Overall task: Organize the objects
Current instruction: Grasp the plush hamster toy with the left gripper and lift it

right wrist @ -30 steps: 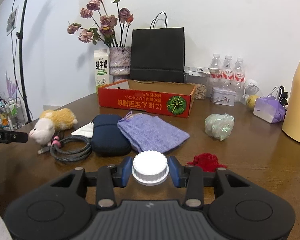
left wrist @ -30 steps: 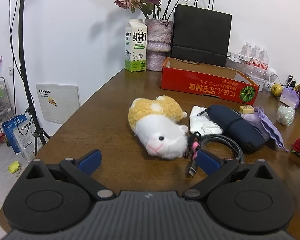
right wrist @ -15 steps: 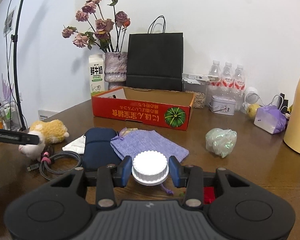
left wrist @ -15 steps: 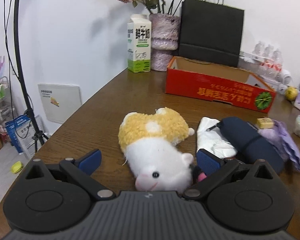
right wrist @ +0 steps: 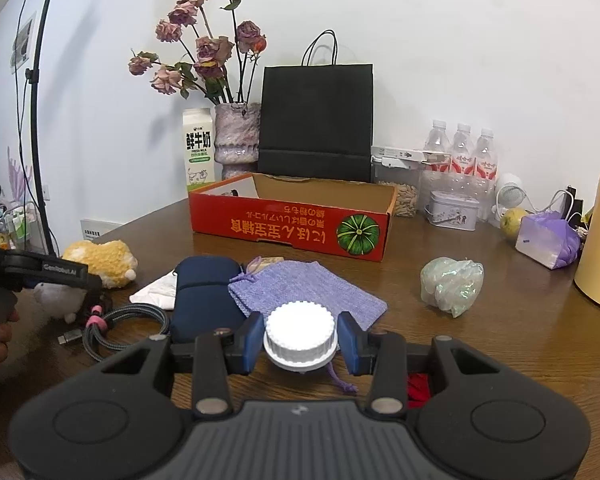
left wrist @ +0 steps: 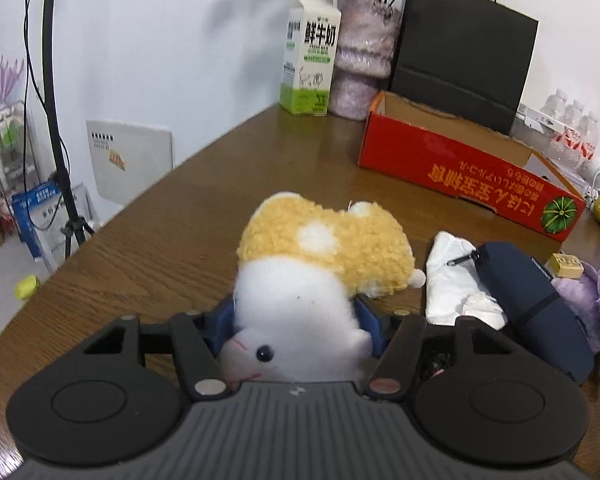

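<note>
Left wrist: left gripper (left wrist: 296,320) jaws closing around the plush (left wrist: 320,272), blue pads against its white head on both sides. Plush lies on the table (left wrist: 172,248), just left of a white cloth (left wrist: 456,284) and navy pouch (left wrist: 528,300). Red box (left wrist: 460,168) farther back, well apart.

Right wrist: right gripper (right wrist: 300,340) clamped narrow on a white cap (right wrist: 300,336), held above the table over the purple bag (right wrist: 300,284). Cable (right wrist: 120,328) coiled near the plush at left.
</note>
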The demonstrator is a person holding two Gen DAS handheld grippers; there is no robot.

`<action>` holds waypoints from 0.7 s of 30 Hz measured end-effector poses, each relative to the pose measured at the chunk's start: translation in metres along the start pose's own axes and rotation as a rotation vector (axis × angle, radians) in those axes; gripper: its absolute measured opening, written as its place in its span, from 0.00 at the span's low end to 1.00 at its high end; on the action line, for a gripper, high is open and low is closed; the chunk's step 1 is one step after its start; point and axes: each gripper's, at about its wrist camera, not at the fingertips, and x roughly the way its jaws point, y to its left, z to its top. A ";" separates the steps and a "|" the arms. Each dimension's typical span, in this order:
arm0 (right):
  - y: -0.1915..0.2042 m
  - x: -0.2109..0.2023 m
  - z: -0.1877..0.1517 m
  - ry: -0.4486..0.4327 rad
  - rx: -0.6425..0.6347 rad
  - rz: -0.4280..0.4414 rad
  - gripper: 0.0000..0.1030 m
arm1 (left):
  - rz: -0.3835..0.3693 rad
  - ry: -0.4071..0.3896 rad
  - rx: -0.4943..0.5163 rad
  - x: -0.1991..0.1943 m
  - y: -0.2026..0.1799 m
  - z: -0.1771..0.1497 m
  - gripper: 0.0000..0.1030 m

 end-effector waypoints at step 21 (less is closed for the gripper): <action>0.007 -0.009 -0.004 -0.016 0.001 0.027 0.38 | -0.048 -0.174 0.061 -0.072 0.007 -0.013 0.52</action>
